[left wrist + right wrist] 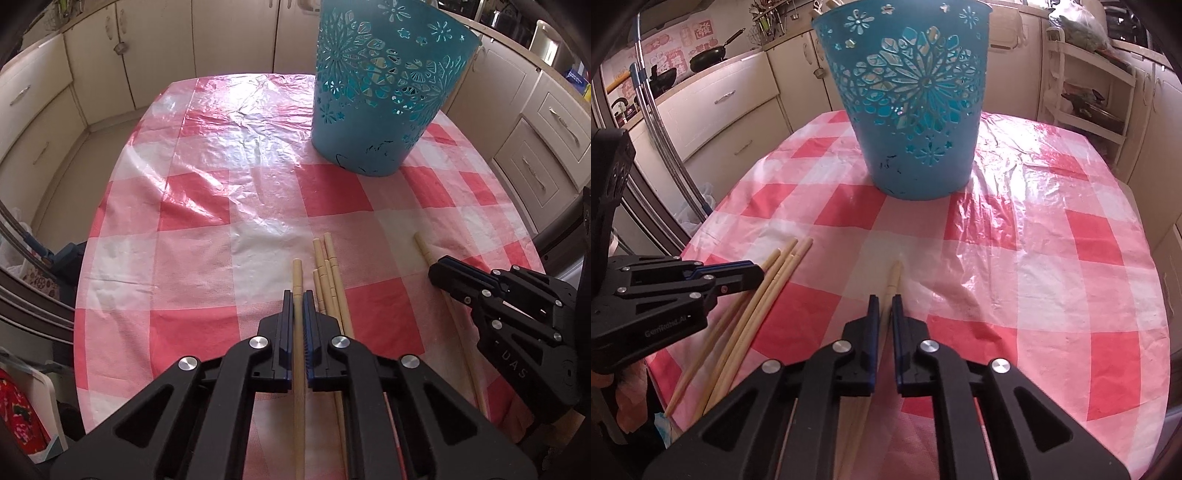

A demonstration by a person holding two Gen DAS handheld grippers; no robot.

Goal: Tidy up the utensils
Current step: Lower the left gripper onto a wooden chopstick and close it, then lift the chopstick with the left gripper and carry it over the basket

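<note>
A kitchen with cream cabinets (44,122) surrounds a table under a red-and-white checked plastic cloth (207,206), crinkled and glossy toward its far end. The biggest thing on it is the teal cut-out basket (916,110), upright at twelve o'clock in the right wrist view and toward one o'clock in the left wrist view, well apart from both tools.

The left gripper (298,295) is narrowed onto a single pale chopstick (297,273), its pads pressing the shaft with the tip poking out ahead at twelve o'clock. Just beside it, at one o'clock, a loose bundle of chopsticks (328,273) lies flat on the cloth. The right gripper (885,299) is likewise pinched around its own chopstick (894,275), tip pointing toward the basket.

My judgement: both sticks are gripped and the step in hand is lifting them to the basket. To do it well, raise each straight up first, so the long tails clear the cloth and do not drag the bundle. Both grips look far from mid-length, so the sticks may pivot; move slowly, tip them nearly vertical above the rim, and release one at a time.
</note>
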